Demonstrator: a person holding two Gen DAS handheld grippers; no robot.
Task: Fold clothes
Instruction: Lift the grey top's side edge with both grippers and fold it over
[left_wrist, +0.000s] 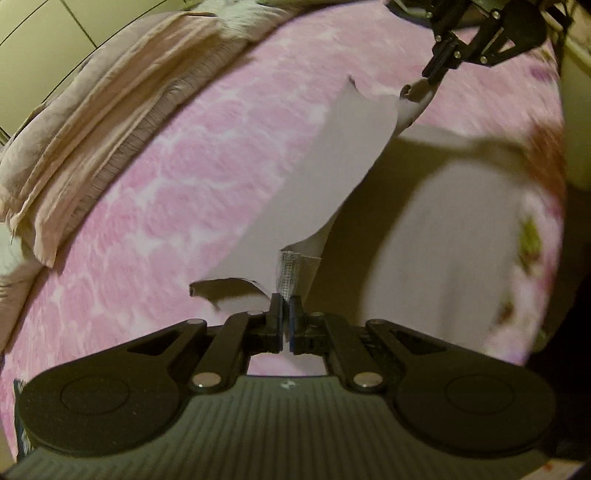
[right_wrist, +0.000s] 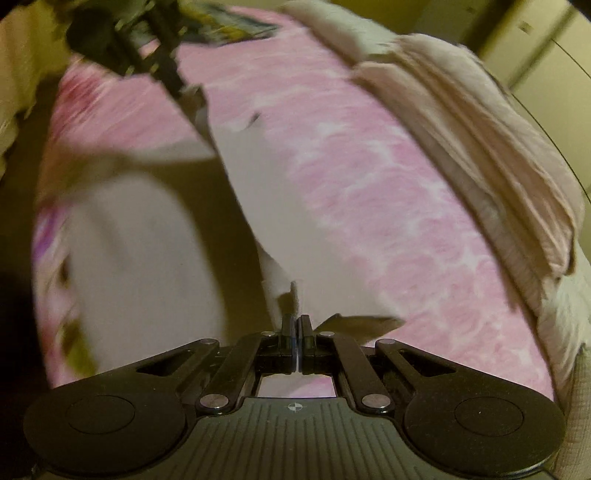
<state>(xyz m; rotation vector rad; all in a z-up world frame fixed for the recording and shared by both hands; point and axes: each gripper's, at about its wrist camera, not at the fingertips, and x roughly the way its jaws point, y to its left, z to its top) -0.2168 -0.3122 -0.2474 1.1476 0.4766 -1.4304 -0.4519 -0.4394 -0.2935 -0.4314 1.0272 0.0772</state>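
While a pink patterned bedspread (left_wrist: 166, 177) filled most of both views, a heap of beige bedding (left_wrist: 92, 122) lay along its far edge. Above the bedspread, a pale grey garment (left_wrist: 325, 177) hung stretched in the air between the two tools, blurred in places. The left gripper (left_wrist: 285, 306) was pinching one hemmed corner, and the right gripper (right_wrist: 296, 325) was clamped on the opposite corner.

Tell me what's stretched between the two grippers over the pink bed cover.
A pale garment, its edge spanning from the left gripper to the right gripper, shown in both wrist views.
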